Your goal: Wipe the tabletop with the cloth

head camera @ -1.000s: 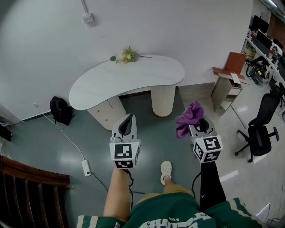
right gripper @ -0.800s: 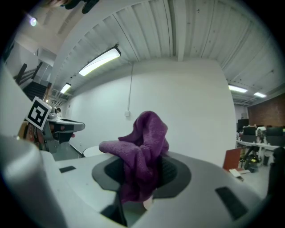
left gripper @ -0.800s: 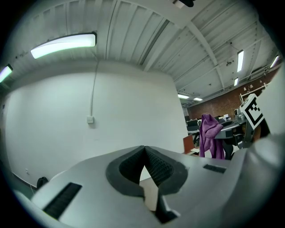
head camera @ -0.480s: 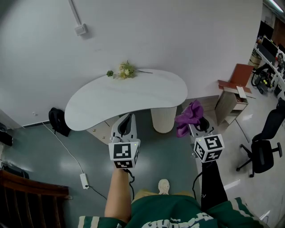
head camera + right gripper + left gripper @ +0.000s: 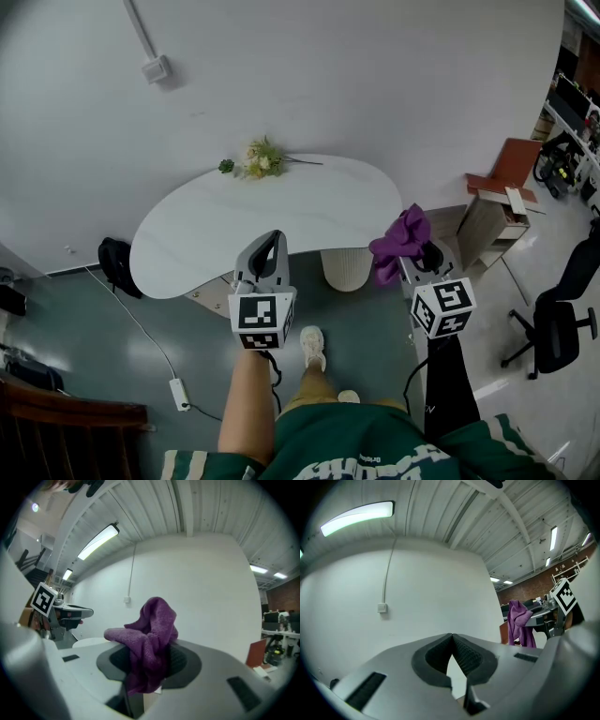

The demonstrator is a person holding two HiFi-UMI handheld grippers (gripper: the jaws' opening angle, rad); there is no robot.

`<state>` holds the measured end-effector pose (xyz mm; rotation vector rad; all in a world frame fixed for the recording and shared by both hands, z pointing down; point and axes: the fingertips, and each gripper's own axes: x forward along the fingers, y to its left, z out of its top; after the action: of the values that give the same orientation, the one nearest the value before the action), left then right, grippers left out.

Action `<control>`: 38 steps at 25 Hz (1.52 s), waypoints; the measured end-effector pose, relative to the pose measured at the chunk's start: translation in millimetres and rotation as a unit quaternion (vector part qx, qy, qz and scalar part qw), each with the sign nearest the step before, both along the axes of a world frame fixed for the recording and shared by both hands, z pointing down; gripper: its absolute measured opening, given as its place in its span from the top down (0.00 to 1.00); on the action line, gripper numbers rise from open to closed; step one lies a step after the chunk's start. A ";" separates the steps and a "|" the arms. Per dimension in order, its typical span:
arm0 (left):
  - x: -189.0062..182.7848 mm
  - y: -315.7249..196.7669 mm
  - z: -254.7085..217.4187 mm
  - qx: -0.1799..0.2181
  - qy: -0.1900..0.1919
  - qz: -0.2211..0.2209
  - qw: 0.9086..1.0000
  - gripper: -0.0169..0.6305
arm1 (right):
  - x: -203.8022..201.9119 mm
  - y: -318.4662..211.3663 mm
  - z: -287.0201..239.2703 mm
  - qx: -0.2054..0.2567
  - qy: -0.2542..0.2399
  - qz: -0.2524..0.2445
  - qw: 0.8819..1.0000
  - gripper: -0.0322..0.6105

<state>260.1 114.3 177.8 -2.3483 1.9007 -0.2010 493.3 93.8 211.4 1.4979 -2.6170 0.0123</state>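
The fingers (image 5: 180, 660) of my right gripper (image 5: 412, 264) are pinching the purple cloth (image 5: 152, 634), and those of my left gripper (image 5: 270, 251) are pressed together on nothing, as I judge only one tool is needed for wiping. The white curved table (image 5: 281, 211) stands against the wall just ahead, its top bare across the middle and near side, so that is where I would start. The cloth sits bunched above the right gripper, carried in the air by the table's right end and not touching the top; wiping has not begun. A small flower sprig (image 5: 258, 159) lies at the far edge, where I would steer around it.
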 end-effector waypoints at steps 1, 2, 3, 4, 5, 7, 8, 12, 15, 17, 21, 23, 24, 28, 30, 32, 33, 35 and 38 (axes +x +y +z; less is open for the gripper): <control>-4.6 -13.3 0.8 0.003 -0.001 -0.001 1.000 0.97 | -3.6 -12.9 2.0 0.000 0.002 0.003 1.000 0.72; -10.1 -27.1 2.5 0.006 -0.002 -0.003 1.000 0.97 | -7.7 -26.2 3.9 0.000 0.004 0.006 1.000 0.72; -16.1 -41.9 5.0 0.006 -0.002 -0.003 1.000 0.97 | -12.9 -40.2 5.7 0.001 0.007 0.009 1.000 0.72; -22.6 -58.0 7.5 0.005 0.000 -0.002 1.000 0.97 | -19.2 -55.2 7.4 0.000 0.011 0.011 1.000 0.72; -29.1 -75.5 9.6 0.004 0.000 0.000 1.000 0.97 | -26.3 -71.4 8.6 -0.001 0.017 0.013 1.000 0.72; -39.7 -113.3 12.1 0.002 0.000 0.008 1.000 0.97 | -39.8 -105.9 9.6 -0.004 0.029 0.018 0.999 0.71; -43.3 -133.0 13.3 0.001 0.001 0.015 1.000 0.97 | -45.2 -123.6 9.9 -0.006 0.035 0.022 0.999 0.71; -54.4 -206.1 21.8 -0.010 0.006 0.045 0.999 0.97 | -62.2 -191.1 18.0 -0.021 0.051 0.049 0.997 0.70; -59.5 -254.2 29.9 -0.018 0.006 0.070 0.997 0.97 | -74.3 -237.0 32.3 -0.039 0.062 0.068 0.995 0.69; -57.2 -282.4 38.3 -0.023 -0.002 0.090 0.996 0.97 | -80.8 -261.7 45.9 -0.052 0.068 0.076 0.993 0.69; -47.7 -329.7 63.0 -0.038 -0.007 0.121 0.992 0.97 | -86.3 -300.1 78.3 -0.079 0.080 0.086 0.990 0.69; -41.8 -350.5 78.6 -0.051 -0.007 0.130 0.990 0.97 | -85.2 -318.5 96.2 -0.097 0.087 0.091 0.987 0.69; -37.8 -359.4 87.4 -0.060 -0.007 0.135 0.989 0.97 | -84.3 -327.3 104.8 -0.106 0.091 0.093 0.986 0.69; -23.5 -387.5 126.9 -0.096 -0.007 0.148 0.984 0.97 | -79.3 -363.0 139.6 -0.132 0.101 0.098 0.981 0.68; -21.9 -403.8 146.0 -0.108 -0.005 0.144 0.984 0.97 | -77.7 -384.1 161.1 -0.147 0.107 0.098 0.978 0.68; -21.7 -424.2 163.4 -0.120 0.003 0.135 0.984 0.97 | -75.6 -407.7 184.2 -0.170 0.111 0.092 0.975 0.68; -22.0 -434.5 172.0 -0.129 0.008 0.128 0.983 0.97 | -74.7 -418.7 196.3 -0.183 0.110 0.088 0.973 0.67; -21.8 -451.7 188.2 -0.150 0.020 0.116 0.982 0.97 | -73.4 -436.1 220.3 -0.210 0.106 0.081 0.969 0.67; -14.7 -474.6 205.7 -0.169 0.023 0.108 0.979 0.97 | -67.3 -460.3 248.8 -0.232 0.104 0.075 0.964 0.67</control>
<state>245.4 -360.3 383.6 -2.7782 1.7264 -0.4885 426.0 -366.5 460.2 1.4281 -2.1350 0.4276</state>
